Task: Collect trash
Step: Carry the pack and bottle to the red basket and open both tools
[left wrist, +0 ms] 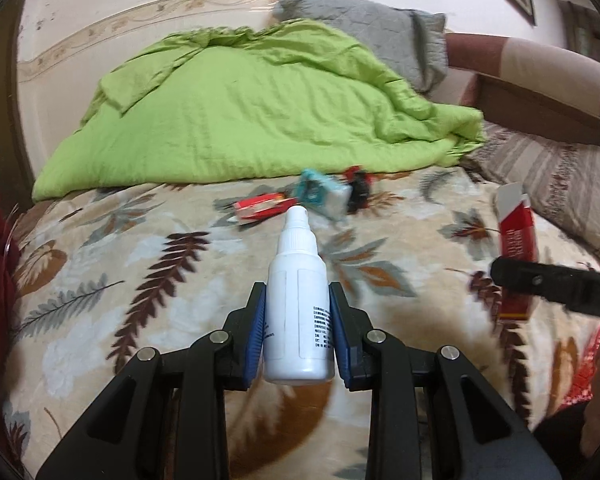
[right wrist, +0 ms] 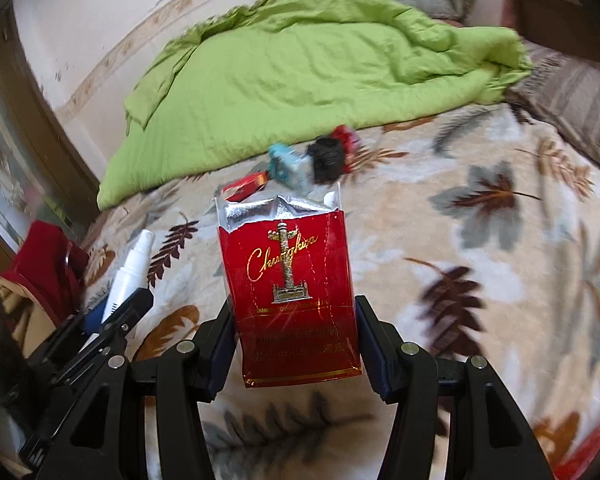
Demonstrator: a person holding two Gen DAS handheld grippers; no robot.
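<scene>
From the left wrist camera, the left gripper (left wrist: 298, 332) has its fingers closed partway around a white spray bottle (left wrist: 298, 304). The blue pads (left wrist: 256, 340) press on both sides of the bottle, so it is held tight. The bottle's cap end points away from the camera, toward the far side of the bed, and the bottle hangs in the air above the leaf-print blanket (left wrist: 140, 264). Farther off on the blanket lie a small red box (left wrist: 262, 208), a blue box (left wrist: 320, 194) and a black and red thing (left wrist: 358, 188), all close together and a bit blurry. Behind them is a bunched-up green quilt (left wrist: 240, 108). At the right edge, the right gripper (left wrist: 556, 284) shows as a dark bar across a red cigarette pack (left wrist: 516, 240).

From the right wrist camera, the right gripper (right wrist: 296, 340) has its fingers about half open, and the red cigarette pack (right wrist: 292, 292) stands upright between them. The pack fills the gap, and both fingers seem to touch its sides, so it is held. Its top is torn open and silver foil (right wrist: 256, 212) sticks out. The pack is up in the air over the leaf-print blanket (right wrist: 480, 240). Past it, the small red box (right wrist: 244, 186), the blue box (right wrist: 290, 166) and the black and red thing (right wrist: 332, 152) lie near the edge of the green quilt (right wrist: 300, 72). At the left, the left gripper (right wrist: 116, 316) holds the white spray bottle (right wrist: 130, 268) beside a red cloth (right wrist: 44, 264)
</scene>
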